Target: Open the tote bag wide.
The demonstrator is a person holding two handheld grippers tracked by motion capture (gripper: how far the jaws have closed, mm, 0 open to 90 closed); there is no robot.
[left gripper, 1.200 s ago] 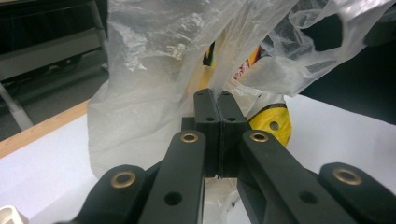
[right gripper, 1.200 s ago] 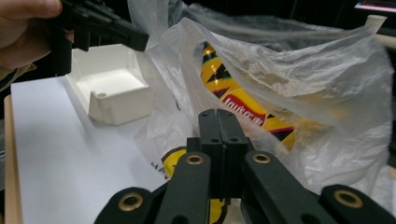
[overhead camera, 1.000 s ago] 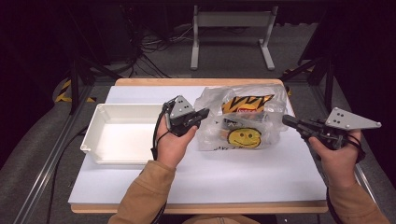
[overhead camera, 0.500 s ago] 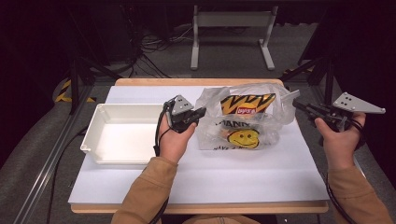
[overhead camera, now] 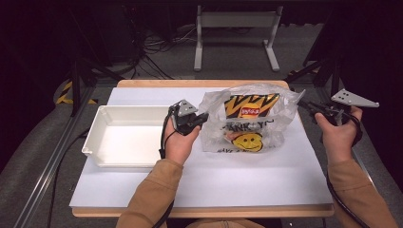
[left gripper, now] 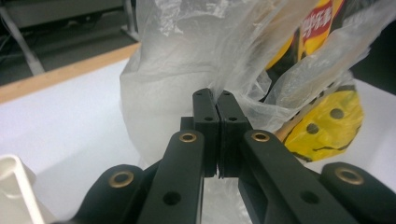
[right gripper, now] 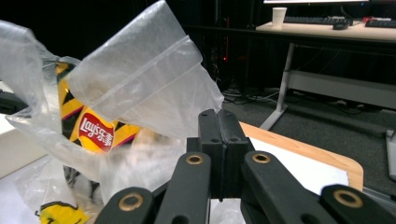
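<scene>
I am seeing the clear plastic bag (overhead camera: 247, 124) standing on the bench (overhead camera: 204, 175), just right of the white tray (overhead camera: 124, 138). The left hand-held gripper (left gripper: 218, 100) is pinching its left edge (jaws fully closed); the right hand-held gripper (right gripper: 218, 116) is clamping the bag's right handle.

Room, dim, dark walls. Grey carpeted floor (overhead camera: 142, 61) with loose black cables (overhead camera: 157, 45) at 11 o'clock. White metal desk frame (overhead camera: 235, 33) at 12 o'clock. Light wooden bench (overhead camera: 199, 83) under a white sheet (overhead camera: 214, 180). Yellow-and-black hazard tape (overhead camera: 64, 92) at 10 o'clock.
</scene>
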